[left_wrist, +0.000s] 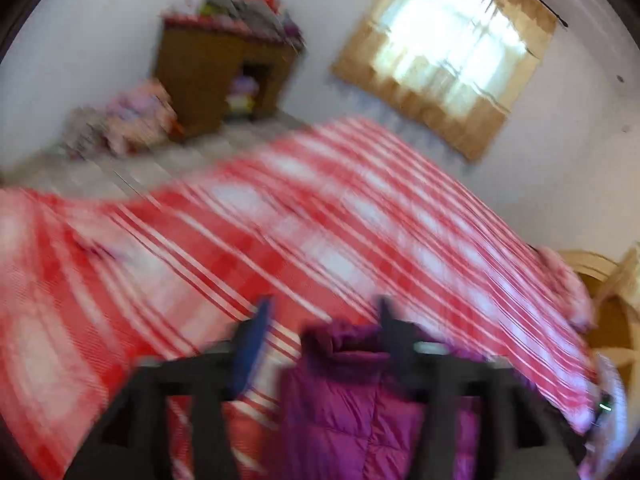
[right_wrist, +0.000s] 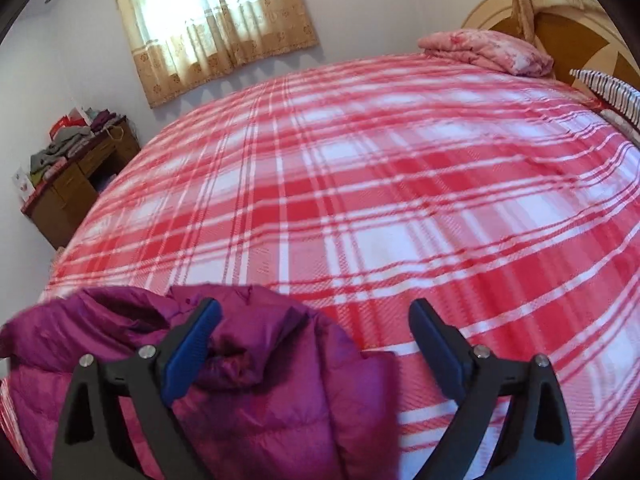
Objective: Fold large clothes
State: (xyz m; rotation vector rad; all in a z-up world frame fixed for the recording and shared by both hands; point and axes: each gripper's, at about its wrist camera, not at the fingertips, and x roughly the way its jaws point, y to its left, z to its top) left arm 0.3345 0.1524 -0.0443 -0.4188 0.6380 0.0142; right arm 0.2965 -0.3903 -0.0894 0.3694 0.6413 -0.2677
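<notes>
Red-and-white plaid bedding (right_wrist: 360, 184) fills nearly everything we see, a broad flat bed running to the curtained window (right_wrist: 216, 20) at its far edge and a folded pink quilt (right_wrist: 486, 50) by the headboard corner. We see a wooden desk (right_wrist: 76, 184) piled with clothes just off the bed's left edge. Our purple puffer jacket (right_wrist: 256, 400) lies at the near edge, its collar bunched toward the bed's middle. Our right gripper (right_wrist: 314, 316) hangs spread wide over the jacket's right border, nothing pinched. In the blurred left view our left gripper (left_wrist: 324, 312) is parted too, the jacket's collar (left_wrist: 344, 344) between its fingers but not clamped.
</notes>
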